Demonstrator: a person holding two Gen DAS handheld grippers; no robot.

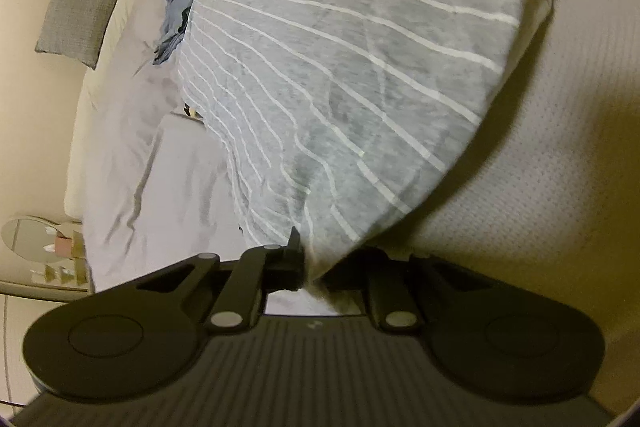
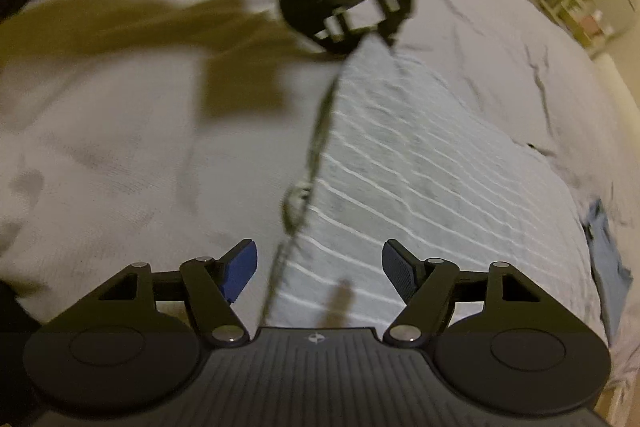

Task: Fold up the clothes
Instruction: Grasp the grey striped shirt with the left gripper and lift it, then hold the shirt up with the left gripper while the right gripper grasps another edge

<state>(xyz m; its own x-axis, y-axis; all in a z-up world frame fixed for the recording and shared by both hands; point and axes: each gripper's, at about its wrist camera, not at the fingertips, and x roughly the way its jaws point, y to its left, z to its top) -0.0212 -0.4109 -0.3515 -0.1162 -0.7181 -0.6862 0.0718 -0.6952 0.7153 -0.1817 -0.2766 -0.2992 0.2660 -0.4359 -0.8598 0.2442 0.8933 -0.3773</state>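
Left gripper (image 1: 308,267) clamped on a corner of the grey white-striped garment (image 1: 340,67), lifted off the bed (image 1: 540,187) and fanning toward 12 o'clock. Right gripper (image 2: 320,275) spread apart, empty, garment edge hanging between. Blue clothes (image 2: 608,259) at 3 o'clock, unfolded. Folding midway at most.

My left cam sits right behind my left tongs (image 1: 310,267), super close to the striped grey garment (image 1: 340,67), looking along the bed (image 1: 132,155) toward the pillows. My right cam looks down over my right tongs (image 2: 320,267) from higher up. Both views share that garment and the bed.
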